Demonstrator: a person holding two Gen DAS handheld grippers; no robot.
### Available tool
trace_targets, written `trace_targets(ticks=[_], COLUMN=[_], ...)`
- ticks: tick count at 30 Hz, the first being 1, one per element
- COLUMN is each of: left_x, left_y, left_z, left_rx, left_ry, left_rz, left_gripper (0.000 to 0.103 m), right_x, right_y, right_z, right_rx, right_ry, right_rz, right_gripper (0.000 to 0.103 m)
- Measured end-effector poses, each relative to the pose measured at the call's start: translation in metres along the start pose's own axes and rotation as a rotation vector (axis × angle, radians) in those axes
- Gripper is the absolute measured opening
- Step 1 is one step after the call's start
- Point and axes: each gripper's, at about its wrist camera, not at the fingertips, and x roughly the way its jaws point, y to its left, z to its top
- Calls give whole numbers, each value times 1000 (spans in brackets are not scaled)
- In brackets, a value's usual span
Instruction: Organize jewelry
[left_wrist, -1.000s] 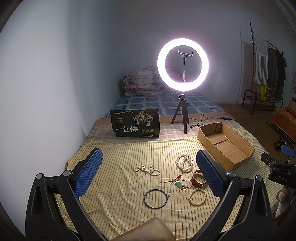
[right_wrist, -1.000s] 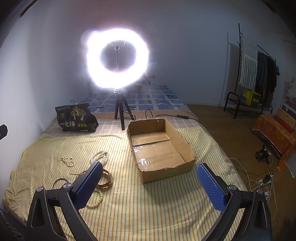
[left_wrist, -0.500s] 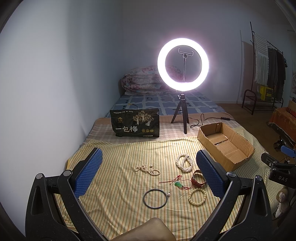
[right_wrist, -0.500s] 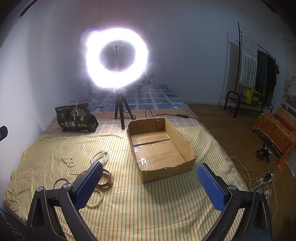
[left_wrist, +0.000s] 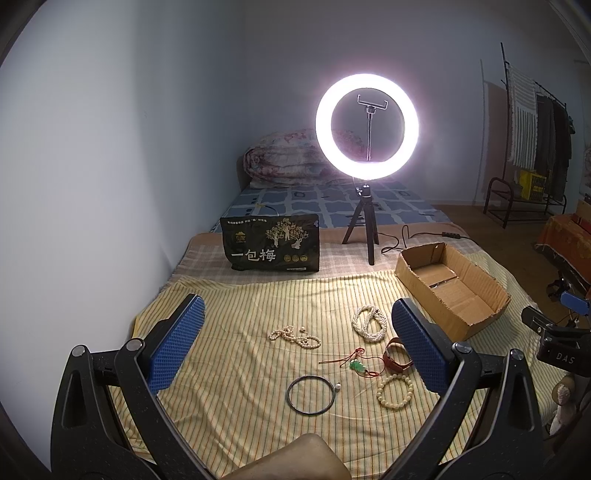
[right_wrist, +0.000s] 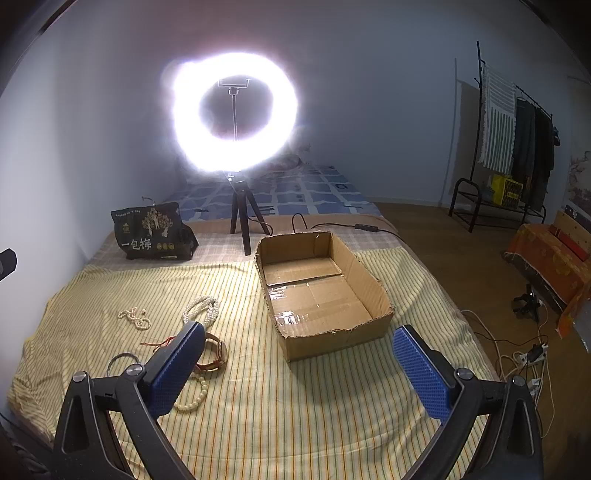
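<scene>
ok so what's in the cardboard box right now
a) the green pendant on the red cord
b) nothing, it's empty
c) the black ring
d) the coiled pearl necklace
b: the cardboard box shows only its bare taped floor, while the coiled pearl necklace, the black ring and the green pendant all lie on the striped sheet to its left.

Each wrist camera looks forward between its own fingers, raised over the near bed edge. The left view sits further left. Both share the cardboard box (left_wrist: 452, 291) (right_wrist: 321, 291) and ring light (left_wrist: 366, 126) (right_wrist: 234, 110)
</scene>
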Motion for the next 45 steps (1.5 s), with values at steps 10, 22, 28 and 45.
trace_targets(ticks=[10,22,28,45], left_x=[10,51,85,201], left_y=[4,39,55,49], left_z=[-6,-3,4,-21], left_rx=[-5,-53,-46,-7], left_ry=[20,172,237,510], left_rz=[5,-9,-26,-15], left_gripper=[103,103,103,102], right_x=[3,30,55,142], right_y=[2,20,37,89], right_z=[0,7,7,-5], right_rx=[-10,-128,-220,-410], right_ry=[21,75,136,401], right_rz=[12,60,126,272], right_gripper=[103,103,102,81])
